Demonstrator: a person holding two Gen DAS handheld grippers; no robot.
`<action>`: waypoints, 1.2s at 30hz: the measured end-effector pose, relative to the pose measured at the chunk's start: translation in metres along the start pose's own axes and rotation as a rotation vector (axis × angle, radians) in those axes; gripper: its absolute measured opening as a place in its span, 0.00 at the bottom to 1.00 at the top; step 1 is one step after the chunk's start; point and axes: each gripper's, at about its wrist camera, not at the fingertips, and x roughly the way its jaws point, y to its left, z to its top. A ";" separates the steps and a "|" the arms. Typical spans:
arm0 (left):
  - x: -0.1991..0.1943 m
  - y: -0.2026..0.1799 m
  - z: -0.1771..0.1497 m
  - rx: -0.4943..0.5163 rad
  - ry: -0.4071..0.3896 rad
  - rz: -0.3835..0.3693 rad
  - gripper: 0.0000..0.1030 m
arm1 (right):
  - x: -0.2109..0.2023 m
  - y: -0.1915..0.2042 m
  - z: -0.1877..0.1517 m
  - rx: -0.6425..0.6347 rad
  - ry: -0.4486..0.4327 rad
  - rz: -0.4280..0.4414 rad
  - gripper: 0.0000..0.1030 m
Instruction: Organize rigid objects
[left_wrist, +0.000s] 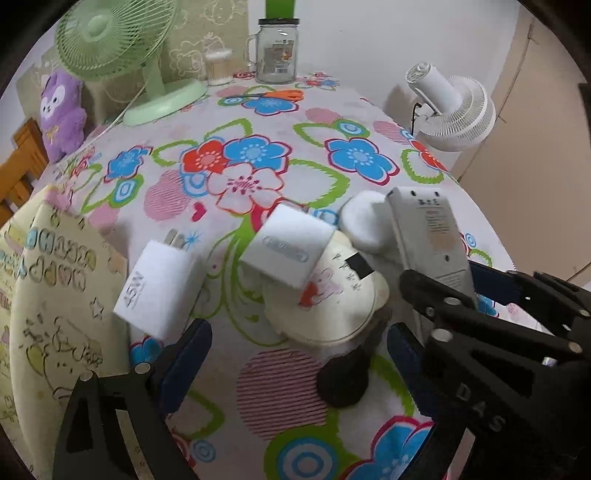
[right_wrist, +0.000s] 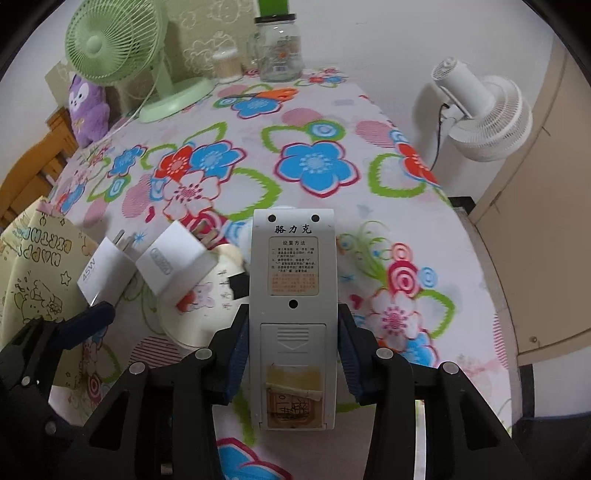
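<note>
While right hand-held gripper (right_wrist: 291, 354) clamps remote (right_wrist: 293, 295) w/ 骆力克 label, left (left_wrist: 295, 362) gapes, empty.

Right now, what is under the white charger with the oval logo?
The charger lies tilted on a round cream disc with a cartoon print. The disc rests on a dark stand. The disc's part beneath the charger is hidden.

remote control (right_wrist: 293, 295) front hidden, label text unreadable

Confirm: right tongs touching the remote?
Touching. The right wrist view shows the right tongs clamped on the remote, a blue pad pressed against each long side, no gap.
</note>
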 end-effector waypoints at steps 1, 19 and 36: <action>0.001 -0.002 0.001 0.006 -0.003 0.001 0.94 | -0.002 -0.003 -0.001 0.006 -0.004 -0.004 0.45; 0.023 -0.001 0.030 0.015 -0.016 0.025 0.68 | 0.003 -0.029 0.017 0.071 -0.022 -0.018 0.45; 0.027 -0.001 0.040 0.032 -0.075 0.055 0.64 | 0.005 -0.027 0.027 0.076 -0.031 -0.025 0.45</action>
